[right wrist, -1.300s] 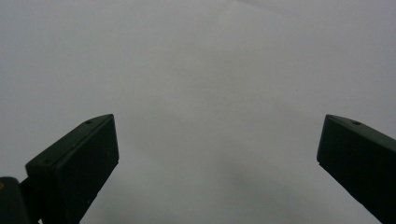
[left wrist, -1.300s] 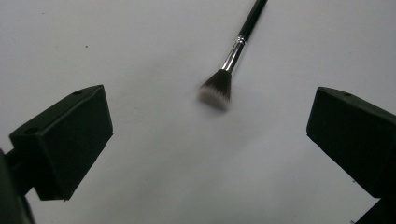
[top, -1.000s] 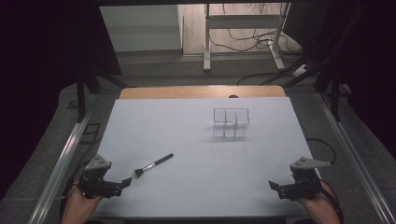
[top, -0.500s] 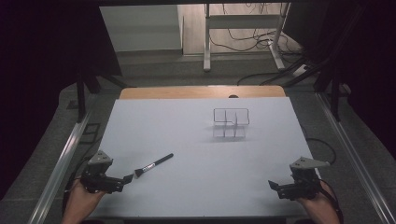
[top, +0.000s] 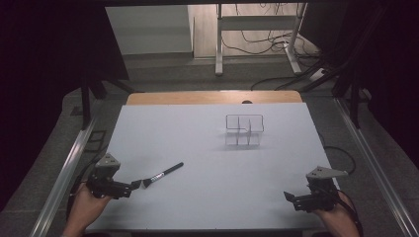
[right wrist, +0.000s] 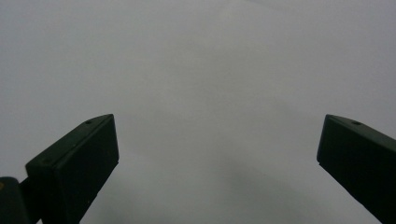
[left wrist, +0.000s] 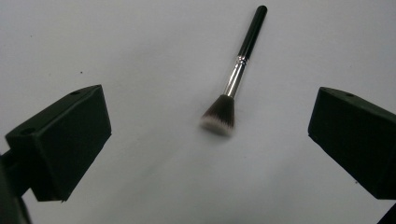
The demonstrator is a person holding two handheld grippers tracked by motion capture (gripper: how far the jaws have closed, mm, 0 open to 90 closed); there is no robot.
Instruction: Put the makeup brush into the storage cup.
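A makeup brush with a black handle, a silver ferrule and a pale bristle head lies flat on the white table at the front left. Its bristle end points at my left gripper, which is open just short of it. In the left gripper view the brush lies ahead between the two wide-apart jaws, and nothing touches it. My right gripper is open near the front right edge, with bare table between its jaws.
A small clear divided organiser stands right of the table's centre, towards the back. A wooden strip borders the far edge. Metal rails run along both sides, and cables lie on the floor beyond.
My left gripper has moved right and a little forward, closing on the brush's bristle end. The brush and my right gripper have stayed where they were.
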